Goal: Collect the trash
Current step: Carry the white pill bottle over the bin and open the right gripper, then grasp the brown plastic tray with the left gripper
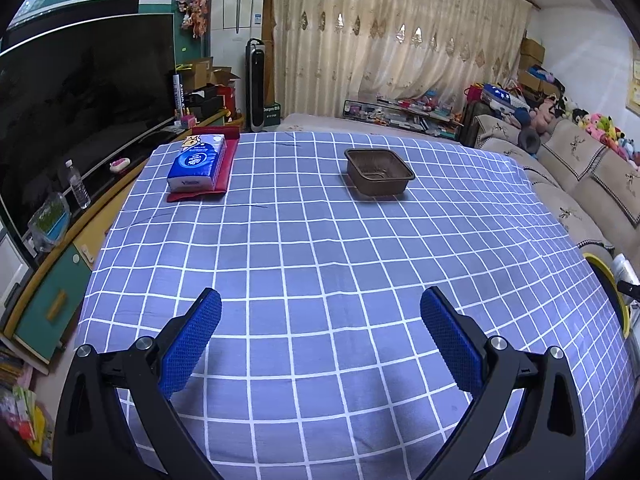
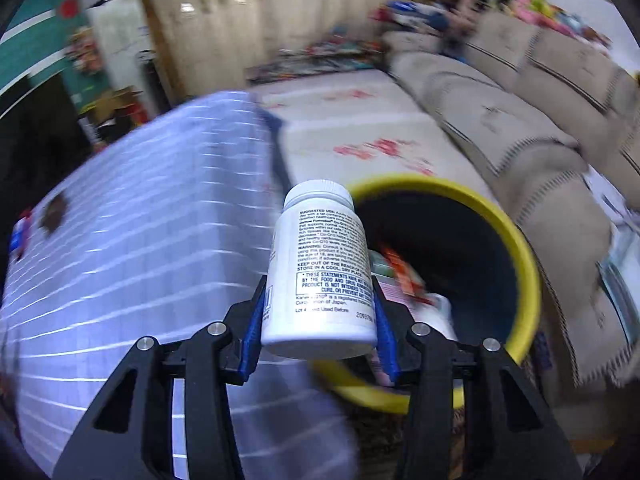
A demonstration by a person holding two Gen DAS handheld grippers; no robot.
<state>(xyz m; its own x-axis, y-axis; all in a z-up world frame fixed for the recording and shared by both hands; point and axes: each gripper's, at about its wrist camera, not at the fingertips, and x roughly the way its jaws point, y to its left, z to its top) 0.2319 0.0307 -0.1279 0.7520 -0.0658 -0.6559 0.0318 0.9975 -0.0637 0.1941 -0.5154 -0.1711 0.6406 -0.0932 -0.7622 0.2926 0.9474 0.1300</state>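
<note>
My right gripper (image 2: 320, 316) is shut on a white pill bottle (image 2: 320, 264) with a printed label, cap pointing away. It holds the bottle at the table's right edge, over the near rim of a yellow-rimmed dark trash bin (image 2: 520, 248) that holds several wrappers. My left gripper (image 1: 320, 320) is open and empty, low over the blue checked tablecloth (image 1: 320, 240). A brown plastic tray (image 1: 378, 176) stands on the cloth ahead of it. The bin's yellow rim (image 1: 612, 296) shows at the far right of the left wrist view.
A blue tissue pack (image 1: 198, 164) lies on a red mat (image 1: 224, 172) at the table's far left. A beige sofa (image 2: 520, 128) stands right of the bin. A TV (image 1: 80, 108) and cabinet stand left of the table. The right wrist view is motion-blurred.
</note>
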